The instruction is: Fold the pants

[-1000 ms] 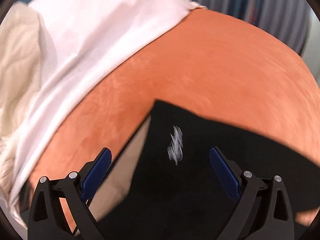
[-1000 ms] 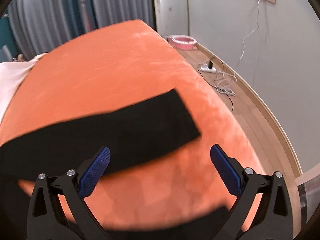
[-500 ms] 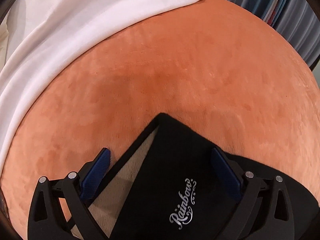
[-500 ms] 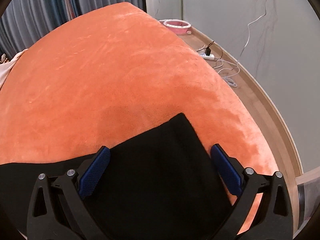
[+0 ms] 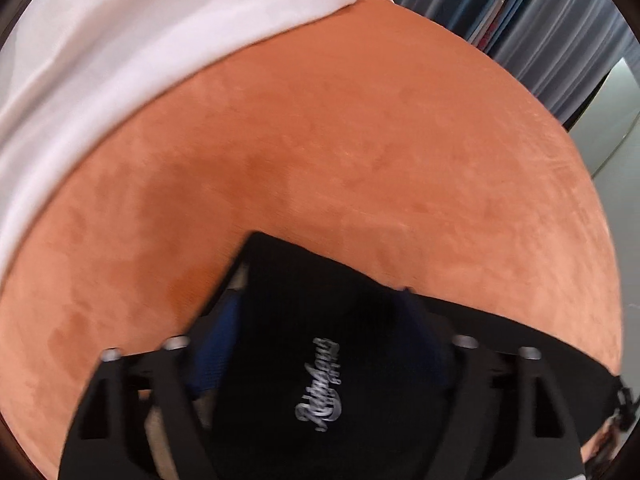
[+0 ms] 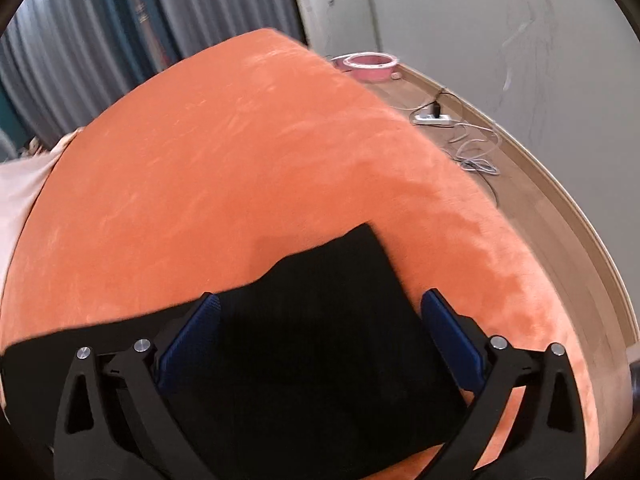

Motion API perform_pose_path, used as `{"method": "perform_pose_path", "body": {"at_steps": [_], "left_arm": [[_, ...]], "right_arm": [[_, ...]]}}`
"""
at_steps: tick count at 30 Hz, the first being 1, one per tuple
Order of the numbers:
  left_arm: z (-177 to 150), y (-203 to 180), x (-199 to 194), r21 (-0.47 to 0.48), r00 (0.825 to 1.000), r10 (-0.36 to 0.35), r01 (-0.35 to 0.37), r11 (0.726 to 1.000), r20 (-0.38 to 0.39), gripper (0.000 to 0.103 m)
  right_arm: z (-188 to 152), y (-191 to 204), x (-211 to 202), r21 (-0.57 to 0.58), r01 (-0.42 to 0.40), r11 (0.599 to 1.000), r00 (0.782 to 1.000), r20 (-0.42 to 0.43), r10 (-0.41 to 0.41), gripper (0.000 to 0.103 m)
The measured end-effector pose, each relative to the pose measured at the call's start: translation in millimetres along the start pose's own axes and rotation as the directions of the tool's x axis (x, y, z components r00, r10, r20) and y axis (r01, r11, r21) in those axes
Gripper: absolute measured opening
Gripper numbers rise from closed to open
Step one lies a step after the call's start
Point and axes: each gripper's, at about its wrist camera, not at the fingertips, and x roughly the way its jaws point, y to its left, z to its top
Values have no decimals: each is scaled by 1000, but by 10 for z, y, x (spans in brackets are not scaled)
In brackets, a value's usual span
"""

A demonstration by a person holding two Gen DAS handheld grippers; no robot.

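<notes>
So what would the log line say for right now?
left gripper: closing on black pants at logo corner | right gripper: open, straddling pant leg end | surface: orange cover

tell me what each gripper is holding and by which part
Left gripper has just been closing around the black pants' logo corner; grip unconfirmed. Right gripper holds nothing, open over a leg end.

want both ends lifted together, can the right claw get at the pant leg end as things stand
Probably yes. The right claw stands open astride the black pant leg end, which lies flat on the orange cover. Nothing lies over it, though the pads look not yet pressed on the cloth.
</notes>
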Motion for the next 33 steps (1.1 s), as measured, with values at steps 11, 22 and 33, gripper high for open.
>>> {"method": "perform_pose_path", "body": {"at_steps": [11,22,33], "left_arm": [[-75,-520,-513,99,990,90,-100,990,108,13],[-1070,-91,-2140,253,931,-207,131,959,301,12],[-2415,819,-1643,218,994,-76,57,974,80,18]], "right_arm": [[25,417,-515,-130,-24,991,996,87,36,21],[-526,-26,-2137,-208,-175,962,932,280,230,21],[-2008,-948,-1830,-184,-163,969,984,42,174,47]]}}
